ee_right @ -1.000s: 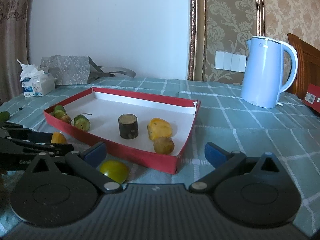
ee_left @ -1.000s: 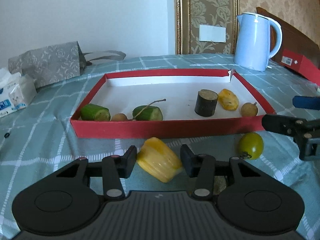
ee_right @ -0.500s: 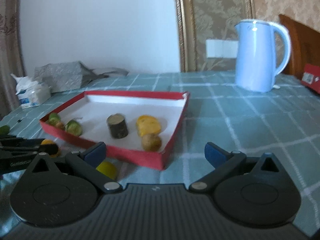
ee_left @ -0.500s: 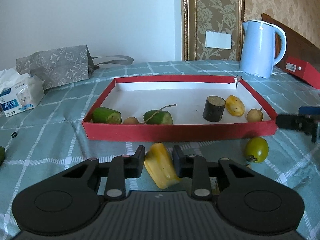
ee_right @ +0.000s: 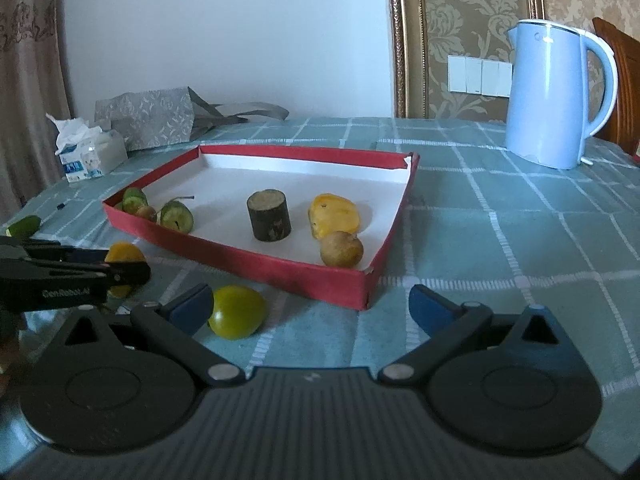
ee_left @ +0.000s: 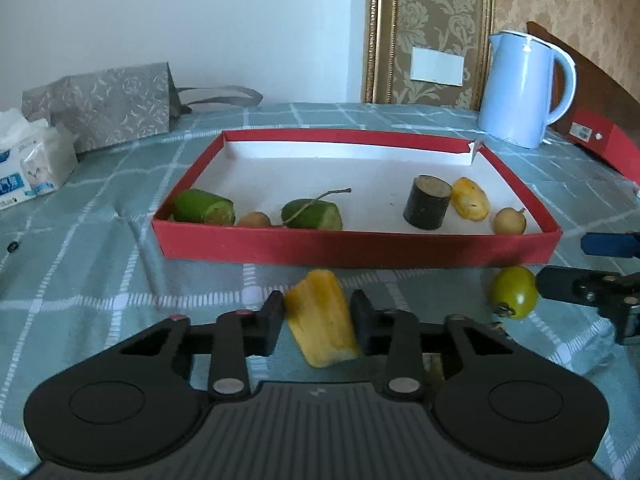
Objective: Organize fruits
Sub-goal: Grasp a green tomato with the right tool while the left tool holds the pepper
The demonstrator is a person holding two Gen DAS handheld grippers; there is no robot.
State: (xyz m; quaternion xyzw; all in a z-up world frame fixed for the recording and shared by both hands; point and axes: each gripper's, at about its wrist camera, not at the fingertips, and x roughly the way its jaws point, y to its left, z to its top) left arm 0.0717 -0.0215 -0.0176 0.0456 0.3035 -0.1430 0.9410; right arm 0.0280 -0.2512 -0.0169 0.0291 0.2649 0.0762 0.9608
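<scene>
Between the left claw's (ee_left: 318, 318) pads sits a yellow piece (ee_left: 321, 317), pinched narrow after the jaws have just eased slightly, its long axis running away from the camera toward the red tray (ee_left: 356, 247) just ahead. Right of it, the right claw (ee_right: 310, 308) stands wide and empty, a green fruit (ee_right: 237, 311) touching its left pad, just short of the tray's near wall. Both rest over a checked teal cloth (ee_right: 500, 240); a blue kettle (ee_right: 554, 96) stands beyond the tray.
</scene>
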